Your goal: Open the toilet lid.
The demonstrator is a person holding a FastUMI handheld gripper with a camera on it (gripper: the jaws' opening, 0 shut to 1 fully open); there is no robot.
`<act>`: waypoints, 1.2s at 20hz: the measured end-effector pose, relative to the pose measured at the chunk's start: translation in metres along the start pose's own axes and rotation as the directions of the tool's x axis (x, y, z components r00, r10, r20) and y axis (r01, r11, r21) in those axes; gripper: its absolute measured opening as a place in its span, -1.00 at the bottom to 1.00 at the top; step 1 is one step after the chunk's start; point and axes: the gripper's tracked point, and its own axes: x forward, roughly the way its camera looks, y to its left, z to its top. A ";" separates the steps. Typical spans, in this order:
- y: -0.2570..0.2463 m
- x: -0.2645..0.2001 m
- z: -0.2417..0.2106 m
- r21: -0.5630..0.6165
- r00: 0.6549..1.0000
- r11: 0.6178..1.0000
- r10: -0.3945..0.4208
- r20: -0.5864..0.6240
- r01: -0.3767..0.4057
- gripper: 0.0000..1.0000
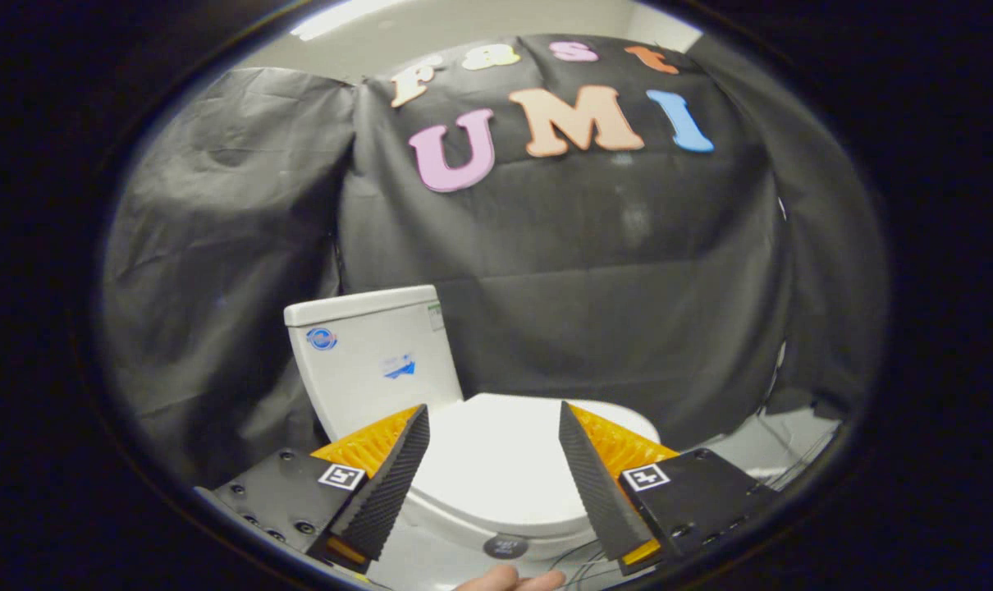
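A white toilet stands ahead of me, its lid (496,460) lying flat and closed over the bowl. The white tank (373,357) rises behind the lid, to the left. My gripper (493,420) is open, its two fingers spread wide above the lid, one on each side of it. Nothing is held between the fingers, and I cannot tell whether they touch the lid. The lid's front rim shows between and below the fingers.
Black cloth walls close in behind and on both sides of the toilet. A small round dark disc (505,546) lies on the pale floor before the bowl. Part of a hand (509,581) shows under the fingers. Cables (792,472) trail on the floor at right.
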 end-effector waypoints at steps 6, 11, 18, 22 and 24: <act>-0.007 -0.008 -0.048 0.193 0.994 0.976 -0.086 -0.068 0.098 0.98; -0.019 -0.025 -0.089 0.483 0.983 0.856 -0.150 -0.109 0.184 0.98; -0.030 -0.033 -0.151 0.658 0.948 0.687 -0.167 -0.270 0.308 0.94; -0.029 -0.039 -0.173 0.716 0.940 0.615 -0.144 -0.311 0.331 0.95; -0.028 -0.034 -0.201 0.712 0.917 0.591 -0.136 -0.376 0.380 0.95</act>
